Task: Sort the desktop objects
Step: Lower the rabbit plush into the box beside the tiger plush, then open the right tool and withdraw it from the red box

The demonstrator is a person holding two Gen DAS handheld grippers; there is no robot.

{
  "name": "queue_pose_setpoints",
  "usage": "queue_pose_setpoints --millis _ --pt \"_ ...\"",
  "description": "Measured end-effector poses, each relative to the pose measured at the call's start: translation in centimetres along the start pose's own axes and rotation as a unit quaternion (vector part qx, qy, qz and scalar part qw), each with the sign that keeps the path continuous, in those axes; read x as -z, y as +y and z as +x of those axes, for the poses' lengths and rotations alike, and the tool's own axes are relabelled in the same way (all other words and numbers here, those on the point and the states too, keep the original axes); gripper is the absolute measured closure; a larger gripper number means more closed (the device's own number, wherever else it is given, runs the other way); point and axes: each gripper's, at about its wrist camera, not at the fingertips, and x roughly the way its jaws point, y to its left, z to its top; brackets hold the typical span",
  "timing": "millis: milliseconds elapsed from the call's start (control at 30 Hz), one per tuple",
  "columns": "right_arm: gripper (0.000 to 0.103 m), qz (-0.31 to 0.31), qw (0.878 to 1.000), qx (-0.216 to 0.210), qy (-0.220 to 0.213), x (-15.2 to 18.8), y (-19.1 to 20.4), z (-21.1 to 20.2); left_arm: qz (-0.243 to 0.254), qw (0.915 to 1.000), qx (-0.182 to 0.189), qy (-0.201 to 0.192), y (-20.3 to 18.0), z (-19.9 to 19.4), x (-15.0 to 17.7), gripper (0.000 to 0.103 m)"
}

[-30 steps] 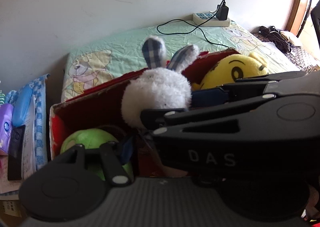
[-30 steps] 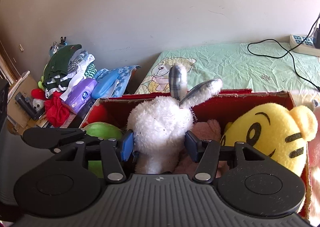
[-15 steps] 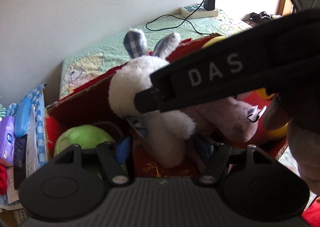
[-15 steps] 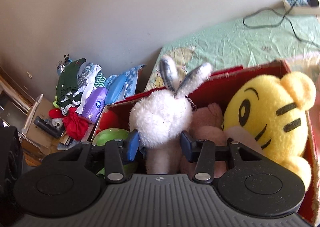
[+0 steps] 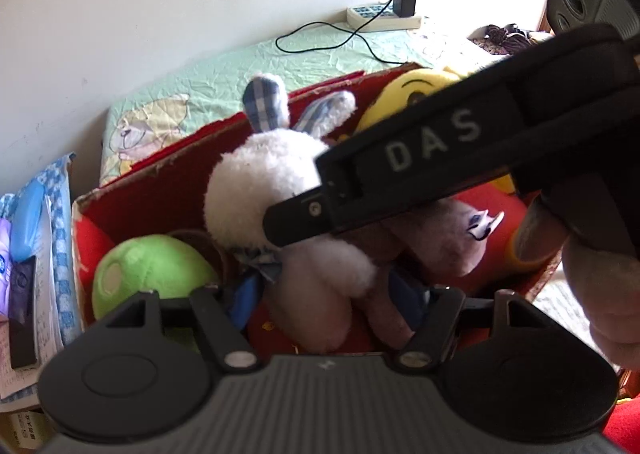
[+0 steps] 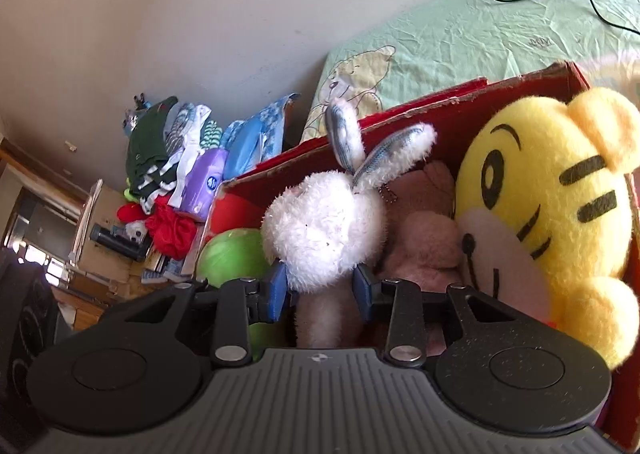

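Right gripper: blue pads clamped on neck of white plush rabbit with blue plaid ears, inside red cardboard box. Left gripper: jaws spread, nothing held, beside rabbit's body. Black bar reads "DAS". Yellow plush tiger alongside.

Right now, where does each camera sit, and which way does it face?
Left wrist: on the left claw, facing the red box; the right claw's body and a hand cross the view.
Right wrist: on the right claw, facing the same box, pads on the white rabbit.
Both show the rabbit, green plush and yellow plush.
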Motion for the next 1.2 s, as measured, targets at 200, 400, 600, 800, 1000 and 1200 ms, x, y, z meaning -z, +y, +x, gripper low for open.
queue_pose_setpoints --millis 200,400,600,800,1000,1200 --pt "0.062 -0.008 1.000 0.011 -0.024 0.1 0.2 0.4 -0.001 0.9997 -0.023 -0.013 0.3 0.8 -0.1 0.029" --pt "0.058 -0.031 0.998 0.021 -0.045 0.7 0.7 0.1 0.018 0.9985 -0.045 -0.025 -0.6 1.5 0.3 0.022" --pt "0.058 -0.041 0.997 0.024 -0.068 1.2 0.5 -0.8 0.017 0.9986 -0.042 -0.029 -0.2 1.7 0.4 0.018" --pt "0.062 -0.037 0.995 0.032 -0.082 1.7 0.0 -1.3 0.014 0.9987 -0.036 -0.032 0.1 1.9 0.5 0.016" --pt "0.071 -0.065 0.992 0.057 -0.093 2.3 0.5 -1.0 0.015 0.9987 -0.037 -0.030 0.4 2.2 0.5 0.015" --pt "0.072 -0.064 0.991 0.056 -0.105 2.7 0.0 -0.9 0.016 0.9985 -0.043 -0.028 -1.8 1.9 1.1 0.013"
